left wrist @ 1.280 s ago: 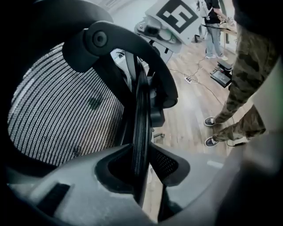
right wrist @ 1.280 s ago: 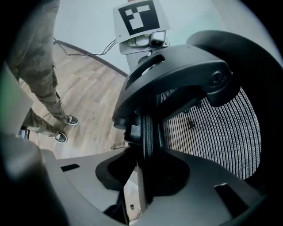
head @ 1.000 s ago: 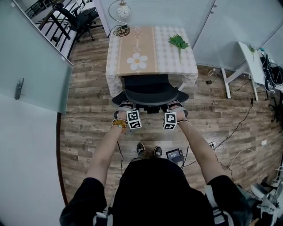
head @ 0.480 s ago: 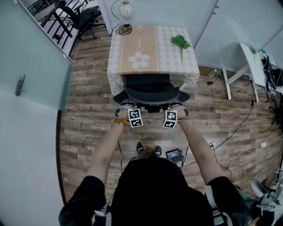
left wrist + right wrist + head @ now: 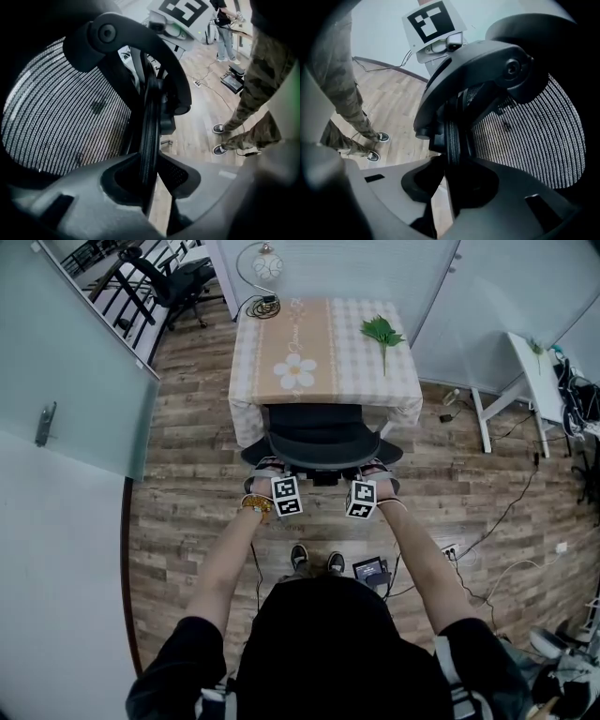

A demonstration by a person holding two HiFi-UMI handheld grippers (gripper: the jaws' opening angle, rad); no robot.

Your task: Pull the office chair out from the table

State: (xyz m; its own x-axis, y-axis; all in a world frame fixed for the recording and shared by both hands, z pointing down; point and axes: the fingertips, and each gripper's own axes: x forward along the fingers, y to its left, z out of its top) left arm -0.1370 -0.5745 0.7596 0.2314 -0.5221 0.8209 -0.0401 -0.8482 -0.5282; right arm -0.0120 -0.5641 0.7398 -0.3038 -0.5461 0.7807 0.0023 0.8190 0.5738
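The chair [image 5: 322, 442] has crept a touch out from the bench [image 5: 375, 371] since a second ago, and both grippers have come back with it. It's a small shift, nothing more.

The left gripper [image 5: 267, 465] is clamped on the rim of the chair's back. In its own view the black edge [image 5: 149, 122] runs straight down between the jaws, with mesh to the left of it. The right gripper [image 5: 375, 466] is closed on the rim's other end, with mesh on its right.

For print, there are only the black-and-white square markers on the two cubes. Faint script on the bench runner, beyond the grippers above the daisy [image 5: 293, 371], is too small to read.

The seat is partly tucked under the bench cloth just beyond the grippers. The chair's base is hidden beneath the back, and the rim covers both grippers' tips in the head view.

A green sprig [image 5: 380, 332] lies far beyond the right gripper, and a second chair [image 5: 173, 282] stands well off past the left one. The person's shoes [image 5: 316, 561] are on the plank floor behind the grippers, with a small black box [image 5: 372, 570] beside them.
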